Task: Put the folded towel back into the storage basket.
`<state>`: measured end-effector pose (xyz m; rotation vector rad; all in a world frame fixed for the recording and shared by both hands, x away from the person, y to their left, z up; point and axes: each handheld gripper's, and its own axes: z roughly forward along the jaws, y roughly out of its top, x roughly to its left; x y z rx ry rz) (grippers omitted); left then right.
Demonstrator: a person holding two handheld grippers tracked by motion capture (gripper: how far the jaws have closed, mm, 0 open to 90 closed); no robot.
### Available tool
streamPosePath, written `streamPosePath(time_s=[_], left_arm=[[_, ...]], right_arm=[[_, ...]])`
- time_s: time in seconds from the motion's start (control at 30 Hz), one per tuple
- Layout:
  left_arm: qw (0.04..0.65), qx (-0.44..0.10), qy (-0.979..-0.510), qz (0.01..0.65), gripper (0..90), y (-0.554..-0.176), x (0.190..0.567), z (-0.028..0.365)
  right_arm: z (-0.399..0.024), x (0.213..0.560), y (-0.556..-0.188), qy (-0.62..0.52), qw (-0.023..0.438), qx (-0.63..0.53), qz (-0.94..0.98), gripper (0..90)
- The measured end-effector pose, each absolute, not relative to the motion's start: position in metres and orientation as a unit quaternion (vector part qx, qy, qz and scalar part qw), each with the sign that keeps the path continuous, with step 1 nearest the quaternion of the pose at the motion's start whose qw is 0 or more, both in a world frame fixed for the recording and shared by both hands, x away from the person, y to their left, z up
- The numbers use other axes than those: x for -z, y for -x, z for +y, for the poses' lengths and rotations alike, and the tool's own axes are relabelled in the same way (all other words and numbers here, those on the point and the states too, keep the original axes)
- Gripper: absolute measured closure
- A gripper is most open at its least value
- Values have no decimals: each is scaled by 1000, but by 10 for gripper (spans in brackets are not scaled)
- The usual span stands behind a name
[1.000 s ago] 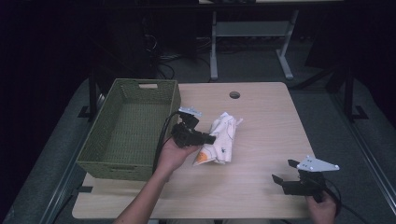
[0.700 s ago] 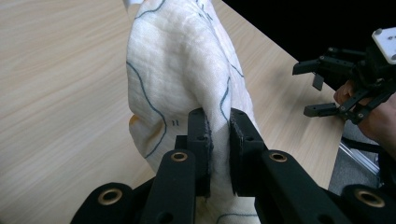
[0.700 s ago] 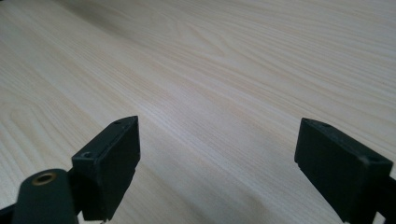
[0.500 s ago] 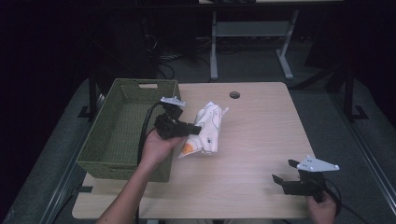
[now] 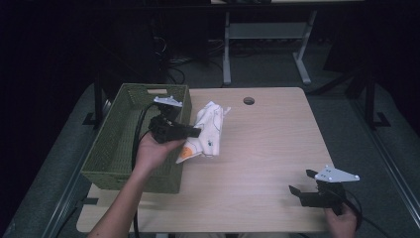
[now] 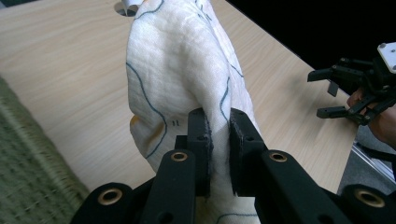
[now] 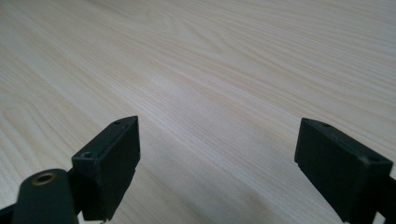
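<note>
A white cloth [image 5: 207,130] with thin dark lines and an orange patch hangs lifted above the table, just right of the green woven basket [image 5: 115,148]. My left gripper [image 5: 197,132] is shut on a fold of it. In the left gripper view the two pads pinch the cloth [image 6: 182,65] at the left gripper [image 6: 218,135]. My right gripper [image 5: 301,183] rests near the table's front right edge, open with nothing between its jaws. The right gripper [image 7: 217,154] looks over bare wood.
The basket stands along the table's left side with its near right corner below my left hand. A round cable hole [image 5: 248,100] sits near the far edge of the wooden table [image 5: 267,144]. Desk legs and cables lie on the floor behind.
My left gripper has carried the cloth leftward and a little farther back, up to the basket's right rim. The right gripper has stayed where it was.
</note>
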<state>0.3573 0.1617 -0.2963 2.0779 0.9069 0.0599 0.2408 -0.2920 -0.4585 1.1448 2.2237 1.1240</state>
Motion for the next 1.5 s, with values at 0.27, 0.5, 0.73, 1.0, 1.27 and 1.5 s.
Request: streamPosePath(time_s=[0.27, 0.5, 0.73, 1.0, 1.27, 1.5], left_arm=[[427, -31, -824, 370, 814, -355, 288, 183], [422, -39, -825, 375, 814, -351, 284, 196], [424, -47, -819, 385, 814, -349, 282, 215], [424, -48, -815, 393, 814, -348, 282, 231], [422, -49, -815, 394, 814, -351, 281, 242], [422, -49, -812, 400, 814, -353, 281, 256]], right_arm=[[-291, 458, -241, -408, 198, -399, 797, 138], [-290, 458, -241, -408, 199, -396, 798, 138], [-290, 458, -241, -407, 199, -395, 799, 138], [-288, 458, -242, -408, 200, -393, 800, 138], [-289, 457, -242, -409, 201, -394, 798, 138], [-289, 458, -243, -415, 200, -392, 796, 138]])
